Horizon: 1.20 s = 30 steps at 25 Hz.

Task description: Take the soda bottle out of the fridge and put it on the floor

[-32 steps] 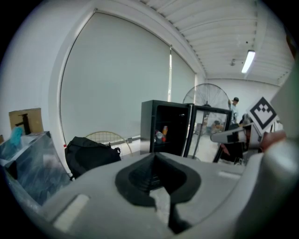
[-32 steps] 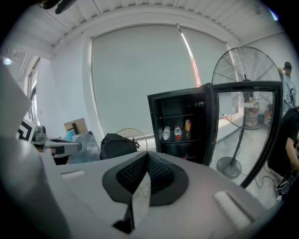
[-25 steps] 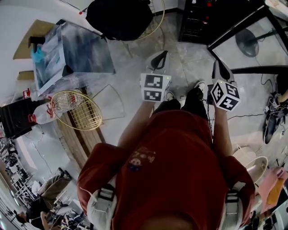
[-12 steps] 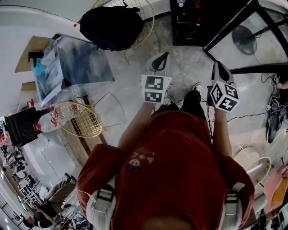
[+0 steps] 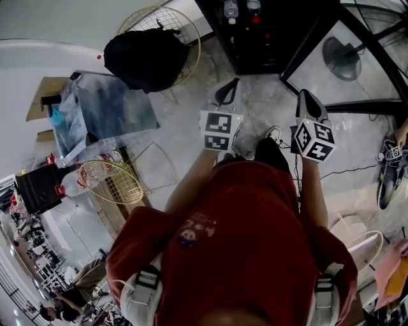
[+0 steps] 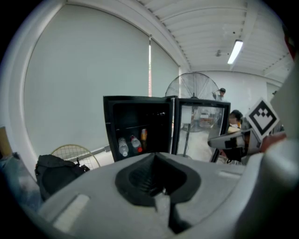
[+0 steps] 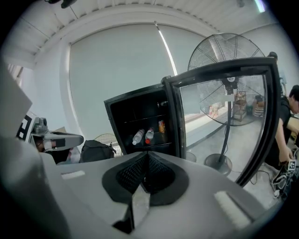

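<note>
Black in casing — found the fridge [image 7: 113, 122] standing open, door [image 7: 219, 107] swung wide for access. Located the soda bottle [image 7: 150, 134], taken to be the red-labelled one, on its shelf [image 7: 154, 145] beside a clear bottle [image 7: 138, 136]. Observed left gripper [image 5: 226, 93] and right gripper [image 5: 307, 102] closed, empty — aimed fridgeward, well short.

Grey marbled floor [image 5: 185, 137]. Pale roller blinds [image 6: 84, 60] cover the window wall. White ribbed ceiling [image 6: 196, 18], one strip light [image 6: 236, 51] lit. Pedestal fan [image 7: 224, 49] stands at right. Black backpack [image 5: 150, 57] sits on a wire chair [image 5: 159, 11]; a second wire chair [image 5: 111, 181] is near.
</note>
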Available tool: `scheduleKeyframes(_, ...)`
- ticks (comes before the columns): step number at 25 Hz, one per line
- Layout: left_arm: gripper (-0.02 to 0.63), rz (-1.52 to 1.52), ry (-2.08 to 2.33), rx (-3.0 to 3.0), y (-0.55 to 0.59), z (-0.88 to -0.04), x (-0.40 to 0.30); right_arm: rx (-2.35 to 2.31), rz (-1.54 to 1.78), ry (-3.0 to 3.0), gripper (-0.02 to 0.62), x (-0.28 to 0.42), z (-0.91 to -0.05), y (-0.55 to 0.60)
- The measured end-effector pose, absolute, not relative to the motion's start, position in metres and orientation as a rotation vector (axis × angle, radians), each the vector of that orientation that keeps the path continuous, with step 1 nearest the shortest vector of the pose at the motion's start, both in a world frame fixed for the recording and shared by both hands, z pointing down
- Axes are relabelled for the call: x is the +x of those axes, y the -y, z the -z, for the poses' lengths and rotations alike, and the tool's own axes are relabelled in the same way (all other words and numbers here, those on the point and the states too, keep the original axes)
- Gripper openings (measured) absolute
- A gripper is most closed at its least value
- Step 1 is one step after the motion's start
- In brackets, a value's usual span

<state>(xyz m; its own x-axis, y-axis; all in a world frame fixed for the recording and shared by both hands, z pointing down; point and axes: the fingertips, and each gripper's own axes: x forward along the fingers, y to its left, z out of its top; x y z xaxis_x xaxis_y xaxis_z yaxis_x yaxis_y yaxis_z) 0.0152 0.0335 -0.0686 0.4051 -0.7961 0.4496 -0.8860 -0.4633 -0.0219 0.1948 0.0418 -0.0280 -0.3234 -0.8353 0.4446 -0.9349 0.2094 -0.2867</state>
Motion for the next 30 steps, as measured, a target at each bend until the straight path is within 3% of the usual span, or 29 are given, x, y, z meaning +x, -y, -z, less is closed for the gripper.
scheduleKeyframes(10,0.000,-0.598,1.541,2.410,0.015,0.058,0.054,1.666,-0.776,2.299,0.000,0.241,0.012,0.016)
scheduleKeyframes(30,0.000,-0.532,1.417,2.504,0.046,0.075,-0.005,1.799,-0.739,2.238,0.000,0.175,0.044,0.027)
